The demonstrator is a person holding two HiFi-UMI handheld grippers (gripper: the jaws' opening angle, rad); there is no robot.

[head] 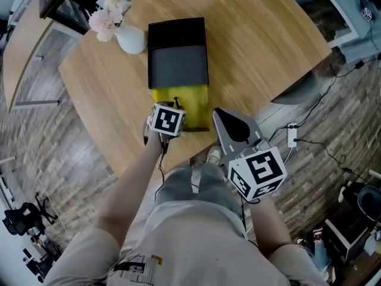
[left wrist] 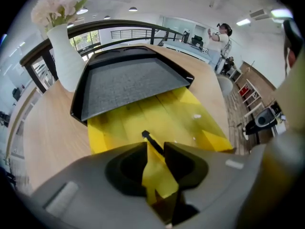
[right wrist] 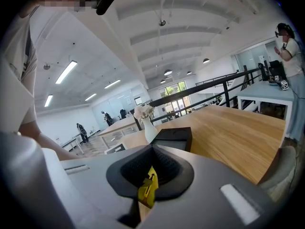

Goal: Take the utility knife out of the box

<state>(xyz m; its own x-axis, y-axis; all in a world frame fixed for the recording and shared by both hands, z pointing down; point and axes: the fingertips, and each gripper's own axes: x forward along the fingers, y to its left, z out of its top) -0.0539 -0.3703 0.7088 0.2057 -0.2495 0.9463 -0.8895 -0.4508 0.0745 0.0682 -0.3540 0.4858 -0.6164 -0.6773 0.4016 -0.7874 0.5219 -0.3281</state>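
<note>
The left arm reaches straight out over the near edge of the table. It holds the left gripper low over the near left corner of a yellow sheet. In the left gripper view this gripper has its jaws squeezed onto a slim yellow thing with a thin black tip, which appears to be the utility knife. The tip pokes out past the jaws toward the far side. The knife sits above the sheet, just near of the black box and outside it.

The right arm is bent in close to the body. The right gripper is raised at the near right of the table edge, just right of the sheet, and points far and a little left. In its own view the right gripper has its jaws drawn together. A sliver of yellow with black marks shows in the slit, and I cannot tell whether it is gripped or lies beyond.

The box lies open at the middle of the table, its grey lining showing. A white vase of pale flowers stands just left of its far end. Cables trail over the floor to the right. A person stands far off on the right.
</note>
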